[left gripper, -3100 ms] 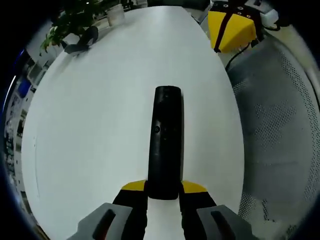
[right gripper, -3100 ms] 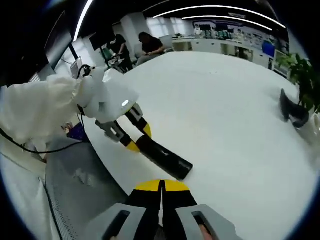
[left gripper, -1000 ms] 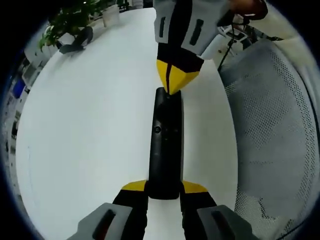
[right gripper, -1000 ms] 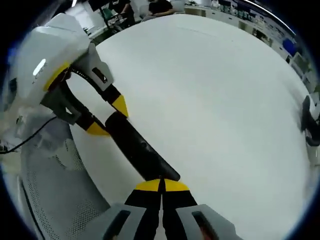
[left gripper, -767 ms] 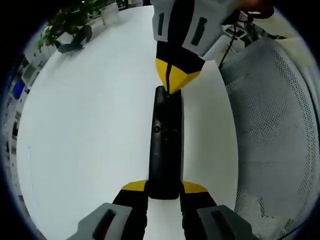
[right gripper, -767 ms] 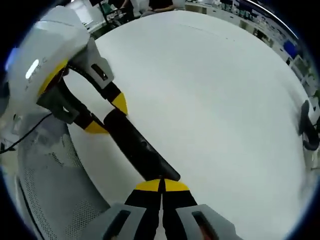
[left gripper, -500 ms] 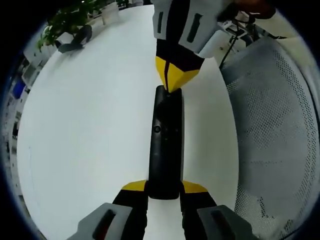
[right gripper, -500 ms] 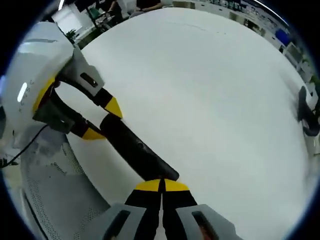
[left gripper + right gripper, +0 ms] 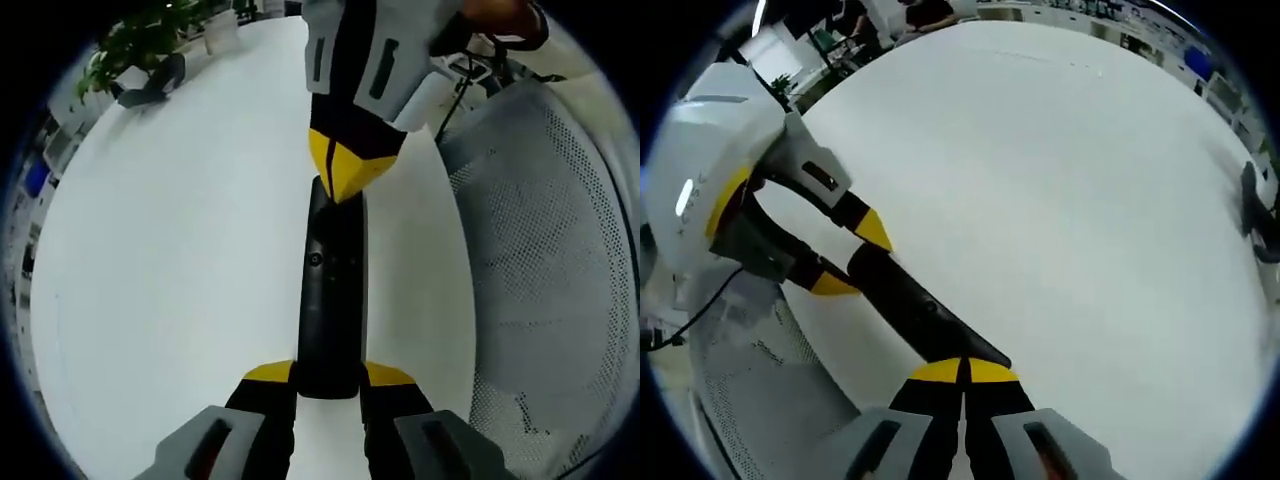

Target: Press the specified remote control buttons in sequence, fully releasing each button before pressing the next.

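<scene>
1. I can read no brand, label or writing anywhere; the markings on the black remote control [image 9: 329,300] are too small and dark to make out, apart from one small round button near its middle.
2. My left tongs [image 9: 328,377] are clenched on the near end of the remote control, one yellow-tipped jaw on each side of it.
3. The remote control lies flat on the white surface [image 9: 180,250], running straight away from my left tongs, close to the surface's edge beside a grey mesh chair [image 9: 540,260].
4. My right tongs [image 9: 962,372] are pressed together, the yellow tips meeting with no gap and nothing between them.
5. In the left gripper view, those right tongs [image 9: 343,178] come down from above with their pointed tip on the far end of the remote control.
6. In the right gripper view, the remote control [image 9: 915,310] runs diagonally from my closed tips up to my left tongs [image 9: 845,255], which grip its other end.
7. A potted plant [image 9: 140,40] and a dark object [image 9: 150,85] sit at the far end of the surface, well apart from the remote control.
</scene>
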Motion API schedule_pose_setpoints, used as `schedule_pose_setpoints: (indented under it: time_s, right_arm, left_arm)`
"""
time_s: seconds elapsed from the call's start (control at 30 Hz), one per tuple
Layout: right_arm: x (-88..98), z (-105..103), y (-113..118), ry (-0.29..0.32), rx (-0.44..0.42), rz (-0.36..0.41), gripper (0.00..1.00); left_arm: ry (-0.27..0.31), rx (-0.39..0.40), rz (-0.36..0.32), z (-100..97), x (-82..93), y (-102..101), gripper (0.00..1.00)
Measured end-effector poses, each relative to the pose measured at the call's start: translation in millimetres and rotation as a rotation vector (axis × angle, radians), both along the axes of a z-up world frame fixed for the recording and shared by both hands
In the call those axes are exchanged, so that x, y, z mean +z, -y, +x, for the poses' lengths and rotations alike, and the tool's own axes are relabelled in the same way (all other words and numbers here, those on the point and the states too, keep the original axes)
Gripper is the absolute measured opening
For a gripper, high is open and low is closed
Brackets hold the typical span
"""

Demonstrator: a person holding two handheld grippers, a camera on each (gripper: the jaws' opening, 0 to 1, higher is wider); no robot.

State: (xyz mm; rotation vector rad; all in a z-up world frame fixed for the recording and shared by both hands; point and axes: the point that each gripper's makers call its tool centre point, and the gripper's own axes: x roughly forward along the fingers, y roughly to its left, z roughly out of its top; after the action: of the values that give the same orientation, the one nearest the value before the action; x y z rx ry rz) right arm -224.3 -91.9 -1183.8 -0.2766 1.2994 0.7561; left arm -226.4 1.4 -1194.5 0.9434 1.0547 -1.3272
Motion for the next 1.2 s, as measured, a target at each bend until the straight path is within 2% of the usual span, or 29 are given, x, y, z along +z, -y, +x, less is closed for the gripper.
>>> schedule_pose_setpoints:
  time_s: [0.4, 0.73, 0.8, 0.83, 0.93, 1.2]
  right_arm:
    - [-0.1, -0.3, 0.2, 0.007, -0.004, -0.019, 0.00]
    - [0.3, -0.6, 0.2, 0.002, -0.092, -0.001, 0.00]
    - [0.6, -1.5, -1.0, 0.018, -0.080, -0.018, 0.00]
    - [-0.3, -0.3, -0.7, 0.030, -0.039, -0.040, 0.00]
    - [-1.0, 0.0, -2.4, 0.026, -0.034, -0.057, 0.00]
    - [-0.6, 0.7, -0.1, 0.004, -0.075, -0.039, 0.00]
  left_arm:
    - [-0.008, 0.000, -0.023, -0.3, 0.1, 0.8, 0.23]
    - [0.001, 0.011, -0.018, -0.3, 0.4, 0.8, 0.23]
    - [0.002, 0.012, -0.017, -0.2, 0.4, 0.7, 0.23]
    - [0.002, 0.013, -0.014, -0.1, 0.4, 0.9, 0.23]
    - [0.005, 0.011, -0.006, -0.3, 0.2, 1.0, 0.23]
    - [0.006, 0.010, -0.011, 0.0, 0.2, 0.6, 0.23]
